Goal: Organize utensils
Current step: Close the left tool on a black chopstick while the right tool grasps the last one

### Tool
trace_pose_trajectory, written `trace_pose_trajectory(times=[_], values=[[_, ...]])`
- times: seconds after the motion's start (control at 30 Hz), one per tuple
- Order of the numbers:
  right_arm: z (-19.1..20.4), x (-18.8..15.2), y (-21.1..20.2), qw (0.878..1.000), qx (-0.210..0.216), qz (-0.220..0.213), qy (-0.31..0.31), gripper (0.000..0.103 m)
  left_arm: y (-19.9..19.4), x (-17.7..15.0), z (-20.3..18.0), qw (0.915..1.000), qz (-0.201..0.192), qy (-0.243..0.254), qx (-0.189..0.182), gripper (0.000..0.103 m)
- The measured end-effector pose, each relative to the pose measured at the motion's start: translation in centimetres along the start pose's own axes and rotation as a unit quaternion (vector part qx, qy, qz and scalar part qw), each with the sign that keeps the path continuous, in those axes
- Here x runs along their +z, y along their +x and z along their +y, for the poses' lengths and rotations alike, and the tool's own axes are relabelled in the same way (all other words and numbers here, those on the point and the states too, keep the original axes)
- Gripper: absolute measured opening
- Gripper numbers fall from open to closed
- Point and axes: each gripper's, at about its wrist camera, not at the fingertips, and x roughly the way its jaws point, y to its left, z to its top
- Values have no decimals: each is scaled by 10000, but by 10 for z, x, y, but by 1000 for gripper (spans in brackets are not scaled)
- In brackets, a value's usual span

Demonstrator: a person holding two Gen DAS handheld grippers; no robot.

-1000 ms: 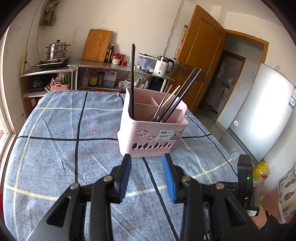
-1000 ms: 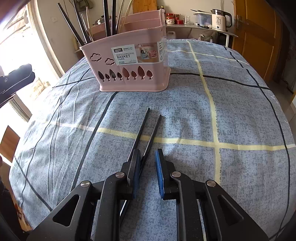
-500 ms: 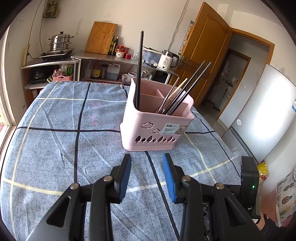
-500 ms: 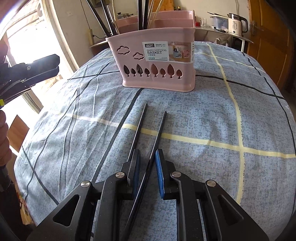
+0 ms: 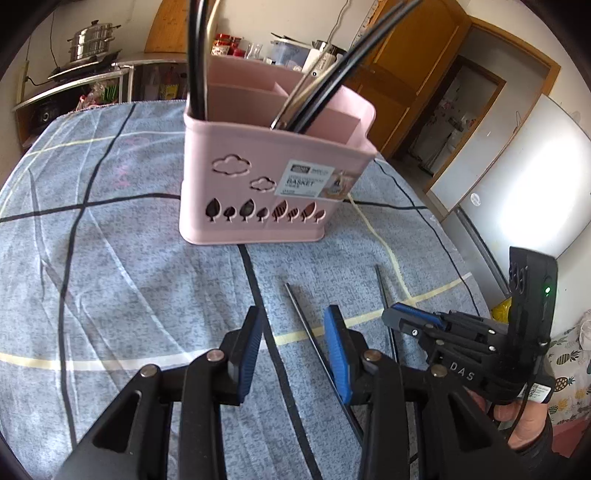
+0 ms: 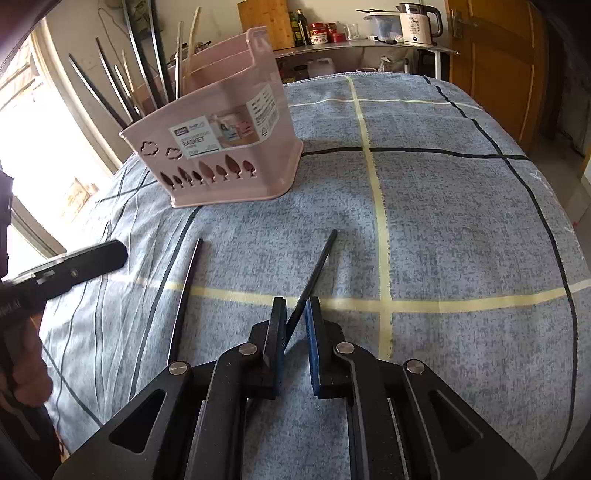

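A pink utensil basket [image 5: 273, 173] stands on the blue checked tablecloth and holds several black and pale chopsticks; it also shows in the right wrist view [image 6: 221, 147]. Two black chopsticks lie on the cloth in front of it. My left gripper [image 5: 293, 347] is open, just above the left chopstick [image 5: 306, 325], which runs close by its right finger. My right gripper [image 6: 295, 325] is narrowly open with the right chopstick [image 6: 314, 269] between its pads, touching the left pad. The other chopstick [image 6: 186, 291] lies to its left. The right gripper also shows in the left wrist view [image 5: 410, 317].
The tablecloth [image 6: 461, 229] covers the whole table, whose edge falls away at the right. Behind stand a steel counter with a kettle [image 6: 417, 22] and jars, a cutting board [image 6: 258, 22], a wooden door [image 5: 406, 81] and a white fridge [image 5: 517, 177].
My left gripper has moved forward and down towards the basket and the left chopstick. My right gripper has shifted right, with one chopstick between its pads, and the two chopsticks lie further apart.
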Motion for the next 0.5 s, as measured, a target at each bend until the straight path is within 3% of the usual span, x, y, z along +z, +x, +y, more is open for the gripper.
trace_pose_trajectory(times=[0.23, 0.33, 0.37, 0.43, 0.5], values=[[-9, 18, 10, 9999, -53, -2, 127, 11, 39, -1, -13, 9990, 384, -8, 235, 36], [-7, 22, 13, 9999, -101, 3, -38, 10, 44, -4, -21, 9985, 350, 125, 395, 36], [-6, 22, 13, 9999, -105, 11, -107, 10, 44, -5, -23, 9983, 329, 175, 449, 33], [-7, 23, 14, 9998, -68, 20, -199, 10, 46, -8, -28, 9972, 317, 322, 598, 18], [-8, 23, 15, 9996, -28, 29, -265, 10, 49, -7, -30, 9965, 305, 422, 660, 14]])
